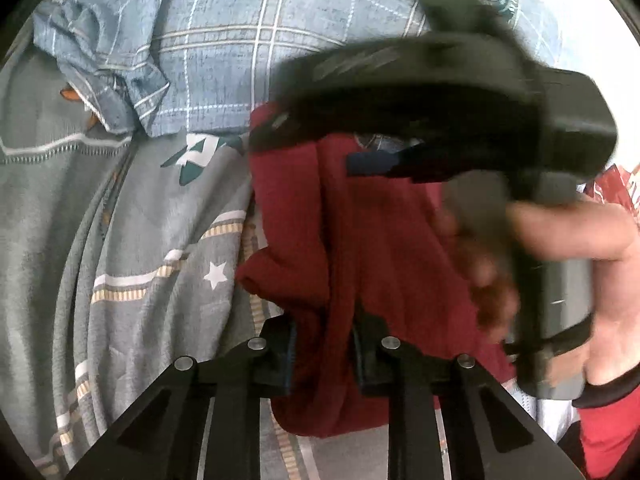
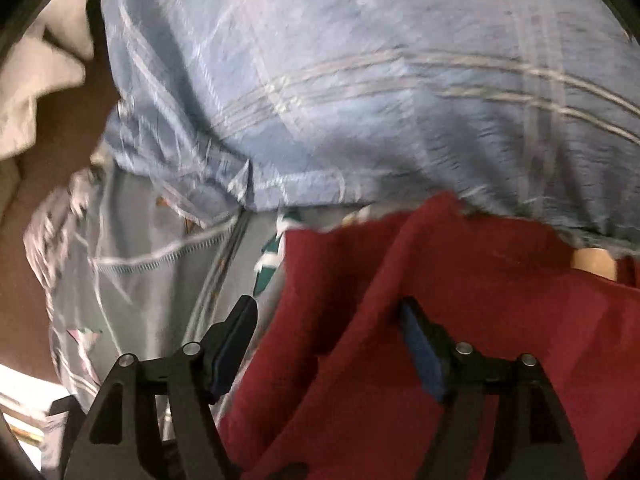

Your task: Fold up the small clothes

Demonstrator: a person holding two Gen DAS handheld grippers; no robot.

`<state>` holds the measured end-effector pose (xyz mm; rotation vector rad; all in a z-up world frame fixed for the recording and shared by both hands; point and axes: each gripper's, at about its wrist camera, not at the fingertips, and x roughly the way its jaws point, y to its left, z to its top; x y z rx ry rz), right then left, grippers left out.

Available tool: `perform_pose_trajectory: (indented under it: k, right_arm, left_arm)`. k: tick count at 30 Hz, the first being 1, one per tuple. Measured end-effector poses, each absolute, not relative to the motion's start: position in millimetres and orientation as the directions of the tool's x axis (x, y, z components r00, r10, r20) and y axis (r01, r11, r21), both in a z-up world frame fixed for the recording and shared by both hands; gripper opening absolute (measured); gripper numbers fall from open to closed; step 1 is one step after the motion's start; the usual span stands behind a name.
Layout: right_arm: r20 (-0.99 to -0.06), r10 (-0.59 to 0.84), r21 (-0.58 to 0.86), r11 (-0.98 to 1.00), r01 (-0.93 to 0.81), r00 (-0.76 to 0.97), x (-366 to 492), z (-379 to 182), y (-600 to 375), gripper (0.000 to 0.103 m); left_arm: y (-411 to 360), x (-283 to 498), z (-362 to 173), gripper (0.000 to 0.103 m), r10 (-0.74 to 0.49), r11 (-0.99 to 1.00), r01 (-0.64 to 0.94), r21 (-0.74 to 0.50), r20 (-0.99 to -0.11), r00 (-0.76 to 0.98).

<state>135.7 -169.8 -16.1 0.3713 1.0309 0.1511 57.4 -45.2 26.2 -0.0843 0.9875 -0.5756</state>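
Here my left gripper (image 1: 325, 354) is clamped on a bunched fold of the red garment (image 1: 360, 240). My right gripper (image 2: 328, 344) stands apart, the cloth lying between its fingers. The garment hangs over a grey printed bedspread (image 1: 140, 220), beside a blue plaid shirt (image 1: 240, 40). Soft and limp, I judge; best pinched at edges.

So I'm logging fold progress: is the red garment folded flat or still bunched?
Still bunched: the red garment hangs in loose vertical folds, pinched by the left gripper, not flat on the bedding.
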Motion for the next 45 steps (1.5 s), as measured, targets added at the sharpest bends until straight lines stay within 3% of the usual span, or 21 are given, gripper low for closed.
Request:
perform_pose_trajectory:
  k: [3,6,8,20,33,36,38,40,45]
  right_arm:
    - [-0.842,0.237,0.295,0.954,0.047,0.485,141,-29,-160,0.07]
    - [-0.822,0.218,0.285,0.957,0.047,0.526,130,-28,-170,0.025]
    - [-0.78,0.251,0.329,0.944,0.034,0.574,113,-16,-184,0.018]
    - [-0.639,0.206,0.36,0.932,0.052,0.741,-21,78,-300,0.016]
    - [-0.68,0.074,0.414,0.86,0.299,0.729,-87,26,-430,0.016]
    - [-0.721,0.024,0.374,0.855,0.36,0.693,-81,4,-439,0.014]
    - [-0.726,0.028,0.383,0.846,0.371,0.687,-79,-5,-444,0.014]
    - [-0.704,0.042,0.431,0.819,0.38,0.709,-84,-5,-450,0.023]
    - [-0.669,-0.006,0.423,0.819,0.388,0.743,-113,27,-448,0.038]
  left_arm:
    - [-44,52,30,0.017,-0.496,0.849,0.419,-0.321,-0.758,0.423]
    - [-44,46,39,0.015,-0.516,0.839,0.427,-0.337,-0.744,0.426]
    - [-46,37,51,0.015,-0.533,0.831,0.433,-0.349,-0.722,0.441]
    - [-167,-45,121,0.015,-0.615,0.714,0.653,-0.252,-0.672,0.412]
    - [-287,-61,69,0.015,-0.59,0.67,0.682,-0.293,-0.768,0.249]
    - [-290,-60,62,0.02,-0.595,0.661,0.684,-0.307,-0.77,0.229]
    - [-286,-61,70,0.04,-0.617,0.625,0.711,-0.323,-0.762,0.196]
    - [-272,-66,83,0.06,-0.629,0.593,0.73,-0.34,-0.761,0.156]
    - [-220,-79,117,0.063,-0.607,0.621,0.759,-0.193,-0.731,0.311]
